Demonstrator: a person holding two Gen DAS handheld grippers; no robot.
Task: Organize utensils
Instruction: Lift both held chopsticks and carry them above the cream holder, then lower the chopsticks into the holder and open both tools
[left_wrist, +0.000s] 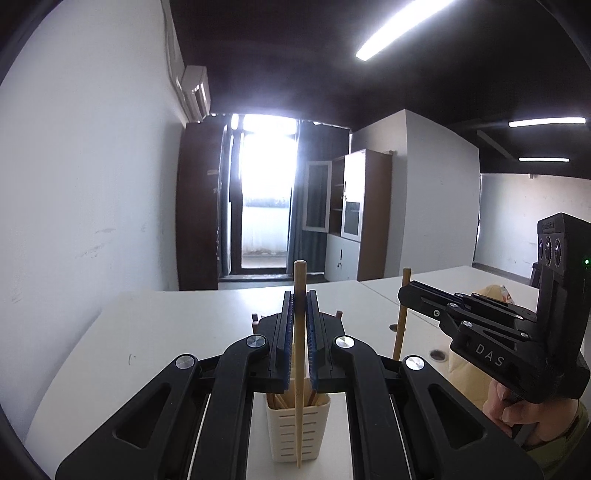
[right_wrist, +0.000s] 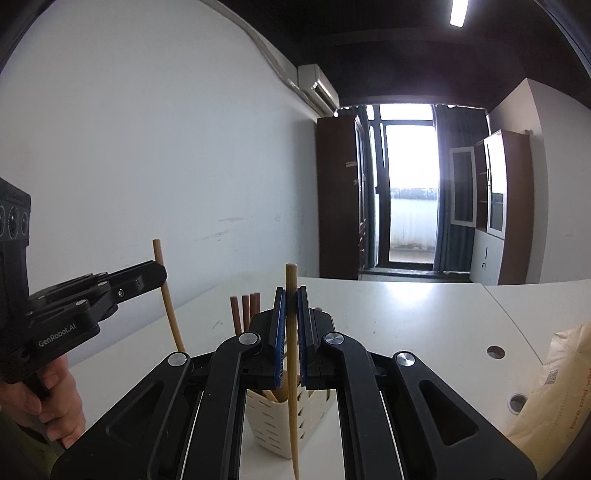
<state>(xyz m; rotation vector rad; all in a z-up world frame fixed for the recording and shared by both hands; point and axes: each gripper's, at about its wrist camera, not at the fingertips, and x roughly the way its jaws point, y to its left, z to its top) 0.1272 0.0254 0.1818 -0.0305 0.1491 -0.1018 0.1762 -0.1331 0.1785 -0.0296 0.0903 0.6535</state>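
I read the left gripper (left_wrist: 300, 325) clamped on a pale chopstick (left_wrist: 299, 369), upright, the slotted cream holder (left_wrist: 295, 435) at 6 o'clock. Right gripper (right_wrist: 290, 317) pinches a second chopstick (right_wrist: 292, 369) upright above the same holder (right_wrist: 280, 424); dark chopsticks (right_wrist: 245, 310) at 10 o'clock.

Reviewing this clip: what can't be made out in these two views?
- Left wrist view: the left hand-held gripper hides most of the holder's contents.
- Right wrist view: chopstick's lower tip is cut off by the frame edge.
- Right wrist view: brown chopsticks have bases hidden behind the right hand-held gripper.
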